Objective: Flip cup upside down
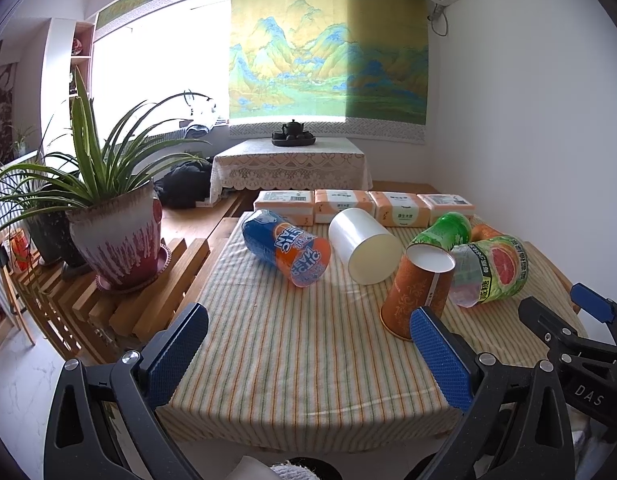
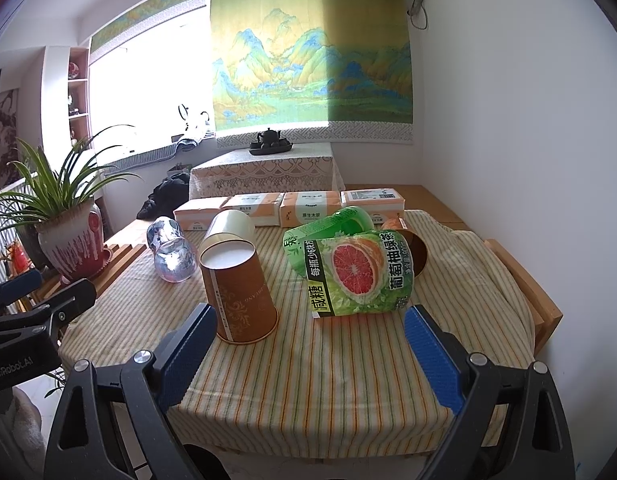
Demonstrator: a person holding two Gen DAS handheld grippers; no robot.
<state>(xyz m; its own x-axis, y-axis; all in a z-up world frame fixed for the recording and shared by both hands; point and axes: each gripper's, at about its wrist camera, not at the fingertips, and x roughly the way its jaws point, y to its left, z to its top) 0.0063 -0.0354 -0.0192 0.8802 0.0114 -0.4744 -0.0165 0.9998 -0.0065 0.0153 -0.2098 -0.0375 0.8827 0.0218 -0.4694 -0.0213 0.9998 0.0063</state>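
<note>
An orange paper cup [image 1: 418, 290] stands upside down on the striped tablecloth [image 1: 288, 360], rim down and white base up; it also shows in the right wrist view [image 2: 238, 294]. A white cup [image 1: 364, 246] lies on its side behind it, also seen in the right wrist view [image 2: 228, 226]. My left gripper [image 1: 308, 356] is open and empty, near the table's front edge. My right gripper [image 2: 310, 356] is open and empty, just in front of the orange cup. The right gripper also shows at the right edge of the left wrist view [image 1: 568, 320].
A blue-orange bottle [image 1: 286, 252], a grapefruit-label bottle [image 2: 358, 276] and a green bottle [image 2: 340, 222] lie on the cloth. Tissue packs [image 1: 364, 206] line the far edge. A potted plant [image 1: 116, 236] stands on a wooden rack at the left. A wall is at the right.
</note>
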